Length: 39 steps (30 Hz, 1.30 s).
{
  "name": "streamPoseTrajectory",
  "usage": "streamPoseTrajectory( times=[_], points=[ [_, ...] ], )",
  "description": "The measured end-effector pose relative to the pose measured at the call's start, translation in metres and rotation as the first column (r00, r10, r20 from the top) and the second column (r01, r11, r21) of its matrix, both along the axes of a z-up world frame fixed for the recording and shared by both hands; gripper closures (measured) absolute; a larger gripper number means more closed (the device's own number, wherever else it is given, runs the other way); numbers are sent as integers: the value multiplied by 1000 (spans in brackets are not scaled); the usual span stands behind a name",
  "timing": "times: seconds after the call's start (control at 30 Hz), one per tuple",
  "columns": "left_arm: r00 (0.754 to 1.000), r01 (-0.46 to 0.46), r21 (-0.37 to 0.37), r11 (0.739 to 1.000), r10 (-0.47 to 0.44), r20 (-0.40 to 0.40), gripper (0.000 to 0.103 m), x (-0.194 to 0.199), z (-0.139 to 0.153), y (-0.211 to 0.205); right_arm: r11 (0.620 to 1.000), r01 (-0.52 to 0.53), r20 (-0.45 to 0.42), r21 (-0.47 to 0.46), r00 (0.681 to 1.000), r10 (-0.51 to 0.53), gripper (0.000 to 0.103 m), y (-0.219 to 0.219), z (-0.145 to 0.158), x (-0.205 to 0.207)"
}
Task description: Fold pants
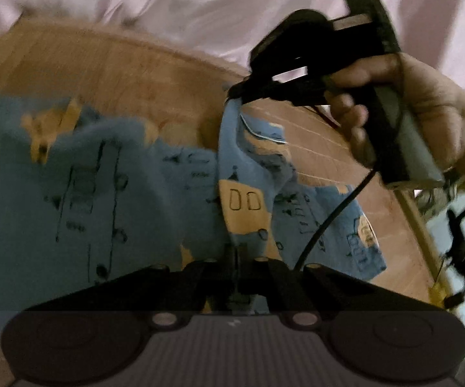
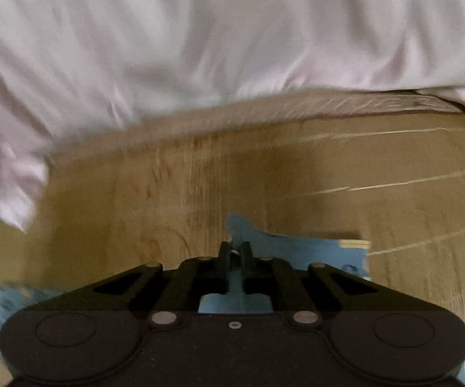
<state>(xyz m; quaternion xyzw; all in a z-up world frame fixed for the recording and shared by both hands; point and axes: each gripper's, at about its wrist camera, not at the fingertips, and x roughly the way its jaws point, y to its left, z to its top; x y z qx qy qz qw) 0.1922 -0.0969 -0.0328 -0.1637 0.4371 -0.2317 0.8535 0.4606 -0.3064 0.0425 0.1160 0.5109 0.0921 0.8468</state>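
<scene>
Pale pink cloth (image 2: pixel 200 48) draped across the far side of a brown wooden counter (image 2: pixel 393 200). Blue pants (image 1: pixel 110 200) with orange patches and dark line drawings spread over that counter, one edge lifted clear in a hanging fold. Right gripper (image 1: pixel 237 92), held by a hand (image 1: pixel 426 113) with a black cable (image 1: pixel 329 222) trailing from it, jaws pressed together on the raised blue edge; left gripper (image 1: pixel 234 254) low over the pants, jaws drawn close with blue cloth between them.
</scene>
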Motion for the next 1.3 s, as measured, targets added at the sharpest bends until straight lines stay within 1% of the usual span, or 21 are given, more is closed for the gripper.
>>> streamPoseTrajectory(
  times=[0.07, 0.13, 0.2, 0.27, 0.3, 0.37, 0.43, 0.47, 0.53, 0.63, 0.7, 0.8, 0.87, 0.9, 0.93, 0.97, 1.03, 1.07, 1.1, 1.23, 1.3],
  points=[
    [998, 38, 44, 998, -40, 50, 103, -4, 10, -8, 997, 36, 81, 74, 996, -42, 98, -31, 23, -20],
    [991, 70, 99, 993, -80, 108, 103, -9, 20, -17, 988, 72, 176, 137, 980, -95, 98, -66, 47, -48],
    [973, 111, 182, 977, -144, 180, 103, -17, 32, -30, 979, 108, 251, 172, 956, -149, 98, -95, 61, -83],
    [945, 165, 266, 950, -229, 234, 103, -28, 40, -45, 971, 167, 318, 172, 923, -215, 98, -122, 65, -127],
    [928, 193, 307, 932, -275, 250, 103, -34, 41, -53, 961, 212, 334, 177, 906, -261, 98, -134, 61, -150],
    [890, 245, 403, 882, -369, 268, 103, -45, 39, -69, 933, 305, 318, 193, 880, -353, 98, -154, 43, -188],
    [851, 286, 490, 824, -453, 265, 103, -56, 30, -84, 923, 360, 318, 137, 866, -385, 98, -161, 17, -217],
    [841, 303, 508, 806, -477, 256, 103, -60, 25, -89, 918, 377, 306, 119, 866, -396, 98, -163, 6, -226],
    [837, 324, 522, 789, -496, 230, 103, -61, 17, -95, 904, 411, 284, 117, 858, -427, 98, -167, -11, -240],
    [843, 328, 518, 790, -492, 216, 103, -62, 11, -90, 892, 434, 281, 124, 847, -451, 98, -170, -18, -252],
    [844, 319, 524, 790, -488, 222, 103, -62, 12, -89, 898, 426, 315, 110, 842, -438, 98, -167, -12, -256],
    [843, 319, 515, 796, -487, 230, 103, -59, 14, -85, 922, 387, 422, 24, 832, -360, 98, -148, 3, -271],
    [840, 332, 509, 794, -494, 223, 103, -59, 11, -84, 927, 373, 455, -46, 834, -313, 98, -137, 6, -281],
    [839, 334, 515, 790, -498, 220, 103, -58, 9, -86, 927, 369, 439, -72, 846, -303, 98, -135, 2, -283],
    [837, 338, 523, 783, -504, 214, 103, -58, 7, -86, 926, 367, 399, -91, 865, -304, 98, -135, -6, -283],
    [835, 346, 527, 776, -511, 205, 103, -59, 5, -86, 921, 379, 334, -88, 883, -331, 98, -137, -16, -283],
    [830, 358, 533, 767, -523, 195, 103, -60, 2, -83, 907, 418, 231, -46, 888, -397, 98, -147, -31, -286],
    [826, 363, 535, 763, -529, 194, 103, -60, 2, -82, 901, 432, 220, -36, 883, -414, 98, -150, -32, -287],
    [825, 366, 534, 762, -531, 194, 103, -60, 2, -81, 898, 438, 231, -37, 878, -419, 98, -151, -28, -288],
    [818, 366, 531, 764, -536, 207, 103, -61, 6, -75, 903, 428, 245, -35, 880, -407, 98, -146, -14, -298],
    [812, 364, 529, 767, -539, 223, 103, -63, 9, -72, 906, 421, 286, -43, 874, -393, 98, -142, -4, -306]
  ],
)
